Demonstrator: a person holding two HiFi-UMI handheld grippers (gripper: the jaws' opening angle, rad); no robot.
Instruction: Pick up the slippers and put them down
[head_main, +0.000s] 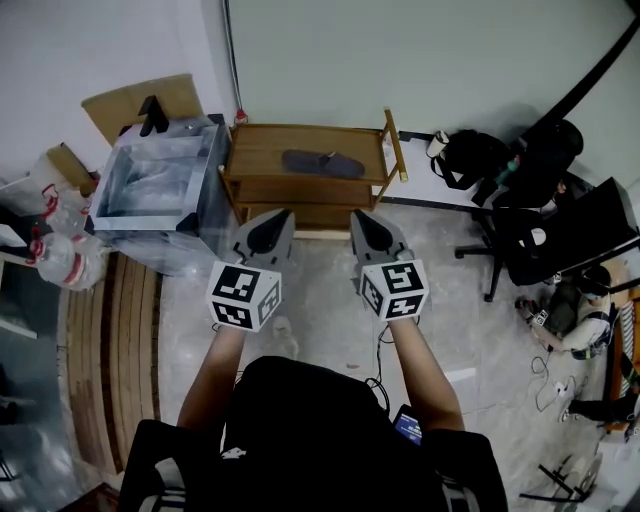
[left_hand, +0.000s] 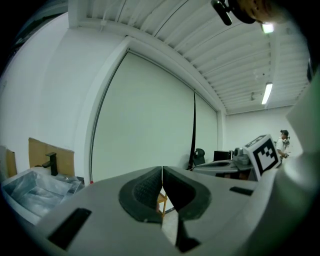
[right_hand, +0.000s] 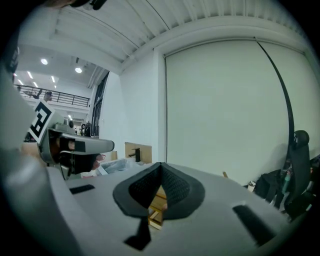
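A pair of dark slippers (head_main: 322, 163) lies on the top board of a low wooden rack (head_main: 255, 140) against the far wall. My left gripper (head_main: 270, 224) and right gripper (head_main: 367, 222) are held side by side above the floor, just short of the rack's front, pointing at it. Both are shut with nothing between the pads. In the left gripper view the left gripper (left_hand: 162, 171) points level, and a sliver of the wooden rack (left_hand: 163, 201) shows below the tips. In the right gripper view the right gripper (right_hand: 161, 167) has its jaws together, with the rack (right_hand: 156, 205) behind them.
A clear plastic bin (head_main: 160, 185) stands left of the rack, with cardboard (head_main: 140, 100) behind it and plastic bags (head_main: 62, 255) further left. A black backpack (head_main: 470, 155) and an office chair (head_main: 545, 235) are at the right. Cables (head_main: 380, 350) lie on the floor.
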